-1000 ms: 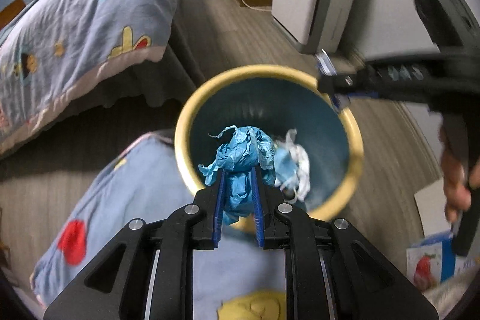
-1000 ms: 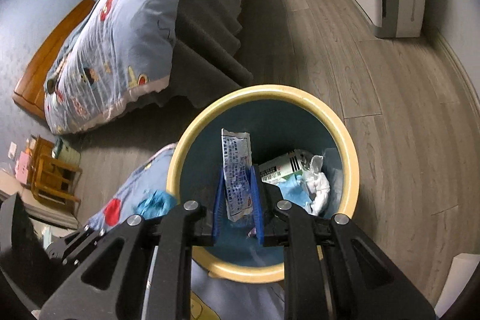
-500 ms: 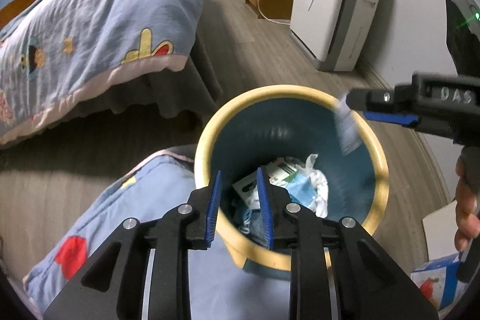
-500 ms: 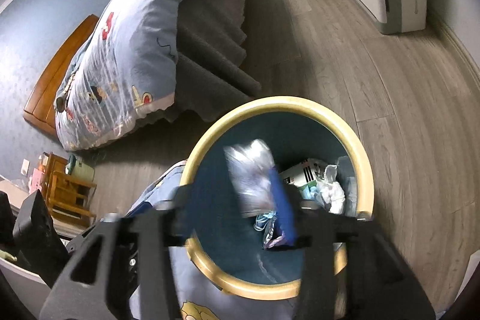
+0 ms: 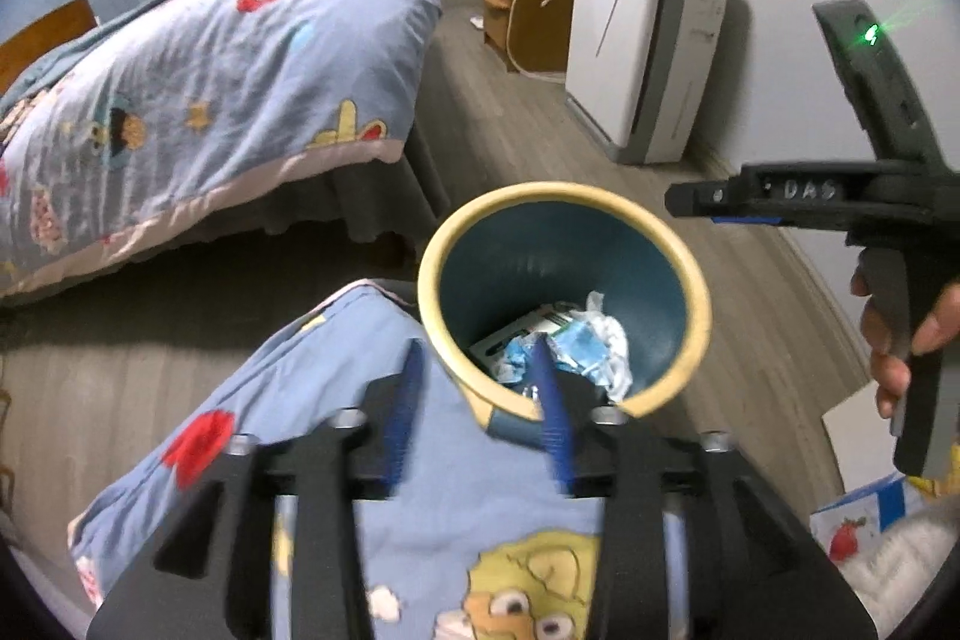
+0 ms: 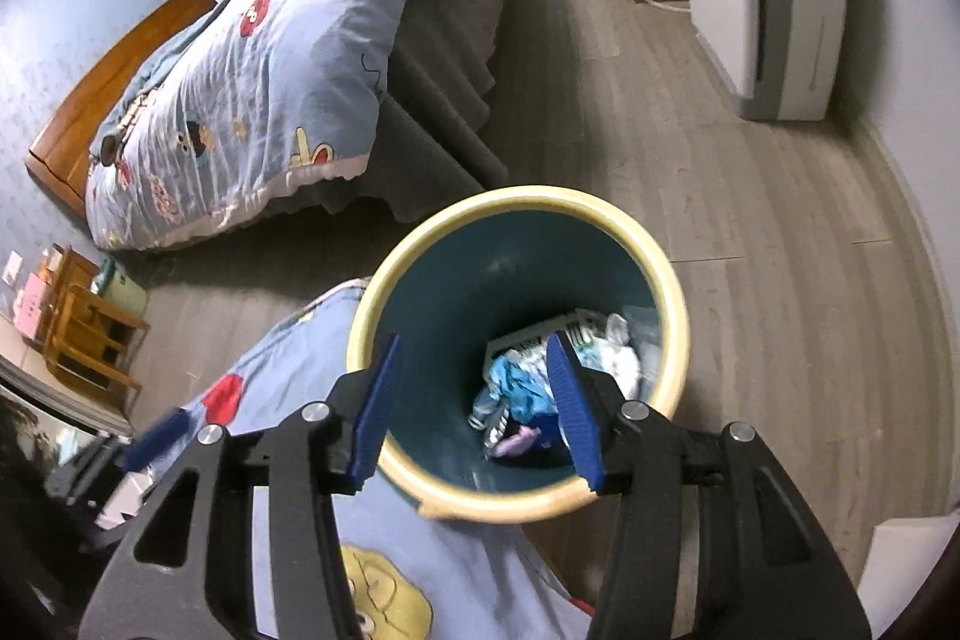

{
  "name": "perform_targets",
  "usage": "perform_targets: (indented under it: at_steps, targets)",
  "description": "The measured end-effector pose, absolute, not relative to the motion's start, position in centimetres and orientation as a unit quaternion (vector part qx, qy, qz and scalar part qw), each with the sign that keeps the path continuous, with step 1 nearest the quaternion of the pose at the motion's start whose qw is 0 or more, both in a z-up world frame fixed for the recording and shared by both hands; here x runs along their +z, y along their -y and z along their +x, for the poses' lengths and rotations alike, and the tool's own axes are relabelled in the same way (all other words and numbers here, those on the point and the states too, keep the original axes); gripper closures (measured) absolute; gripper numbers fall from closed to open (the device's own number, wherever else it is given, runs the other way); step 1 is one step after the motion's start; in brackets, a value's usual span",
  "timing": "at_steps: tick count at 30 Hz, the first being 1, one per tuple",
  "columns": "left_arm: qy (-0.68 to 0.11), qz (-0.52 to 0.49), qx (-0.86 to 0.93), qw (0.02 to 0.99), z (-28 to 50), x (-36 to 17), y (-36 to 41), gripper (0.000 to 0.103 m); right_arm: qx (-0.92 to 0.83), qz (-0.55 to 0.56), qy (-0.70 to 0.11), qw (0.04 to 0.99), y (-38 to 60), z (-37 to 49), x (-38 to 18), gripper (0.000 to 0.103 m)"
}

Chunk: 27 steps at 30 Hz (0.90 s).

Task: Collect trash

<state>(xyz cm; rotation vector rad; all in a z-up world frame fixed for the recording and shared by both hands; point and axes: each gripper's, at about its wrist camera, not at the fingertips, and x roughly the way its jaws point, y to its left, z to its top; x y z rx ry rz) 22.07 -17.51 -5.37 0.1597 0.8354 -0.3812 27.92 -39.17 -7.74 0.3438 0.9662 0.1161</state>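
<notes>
The trash (image 6: 540,388) is sitting at the bottom of the bin (image 6: 420,232) now: a crumpled blue piece, some white tissue, a printed wrapper or box, all piled toward the right side of the bottom. I can't get a clean count of the bits, they overlap too much, but I'd say at least four.

One bin, yellow rim, dark teal inside, standing on the wood floor (image 6: 750,220) right against a blue cartoon blanket (image 5: 288,400) on the near left.

My left claw (image 5: 477,400) is over the bin's near edge with its jaws opening, nothing between them. My right claw (image 6: 477,400) hangs over the bin mouth, jaws apart and empty too. In the left view you can see the right claw from the side, off to the right of the bin, with my hand (image 5: 900,340) on its grip.

So I reckon the drop step is basically done for both. Next move is hunting for more trash. That means swinging the claws away from the bin and scanning the floor and blanket, and honestly I don't see obvious loose trash from here. There's a box with a strawberry on it (image 5: 858,526) at the near right, not sure if that counts.

Further out: one bed (image 6: 270,58) on the far left, one white appliance (image 5: 636,52) by the far wall, one wooden cabinet (image 5: 510,10) beside it.
</notes>
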Motion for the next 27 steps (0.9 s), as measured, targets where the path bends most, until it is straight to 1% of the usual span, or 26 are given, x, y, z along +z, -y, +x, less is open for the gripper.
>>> perform_targets:
  at_steps: [1, 2, 3, 4, 5, 7, 9, 11, 15, 17, 21, 27]
  targets:
    - [-0.398, 0.074, -0.184, 0.896, 21.3, -4.8, 17.3, 0.045, 0.052, 0.161, -0.462, 0.871, 39.1, 27.3, -7.4, 0.050]
    - [-0.392, 0.071, -0.184, 0.899, 20.5, -4.2, 16.9, 0.044, 0.048, 0.156, -0.462, 0.872, 39.1, 26.7, -7.2, 0.046]
    - [-0.389, 0.069, -0.185, 0.900, 19.9, -3.8, 16.7, 0.038, 0.041, 0.148, -0.459, 0.875, 39.0, 25.8, -6.8, 0.040]
    - [-0.386, 0.067, -0.184, 0.902, 19.4, -3.4, 16.6, 0.028, 0.035, 0.140, -0.456, 0.878, 38.9, 25.1, -6.4, 0.037]
    - [-0.382, 0.065, -0.180, 0.904, 18.7, -2.9, 16.4, 0.024, 0.029, 0.127, -0.452, 0.882, 38.7, 24.1, -6.0, 0.036]
    - [-0.372, 0.053, -0.176, 0.910, 17.6, -1.9, 15.9, 0.017, 0.026, 0.108, -0.447, 0.888, 38.4, 22.5, -5.5, 0.029]
    - [-0.365, 0.035, -0.176, 0.913, 16.6, -1.0, 15.4, 0.013, 0.025, 0.097, -0.439, 0.893, 38.0, 20.9, -4.9, 0.024]
    - [-0.357, 0.025, -0.178, 0.917, 15.6, -0.1, 15.0, 0.012, 0.021, 0.079, -0.426, 0.901, 37.7, 19.1, -4.3, 0.022]
    - [-0.325, 0.051, -0.165, 0.930, 13.3, 1.5, 14.8, 0.008, 0.018, 0.056, -0.405, 0.912, 37.2, 16.9, -3.4, 0.020]
    - [-0.315, 0.059, -0.156, 0.935, 12.5, 1.9, 14.7, 0.007, 0.011, 0.049, -0.389, 0.920, 37.0, 16.0, -2.7, 0.017]
    - [-0.315, 0.043, -0.147, 0.937, 12.6, 1.5, 14.7, 0.005, 0.001, 0.046, -0.365, 0.930, 36.8, 14.8, -1.6, 0.011]
    - [-0.337, 0.013, -0.140, 0.931, 13.9, 0.1, 14.7, 0.005, -0.008, 0.021, -0.366, 0.930, 36.5, 14.7, -1.5, 0.010]
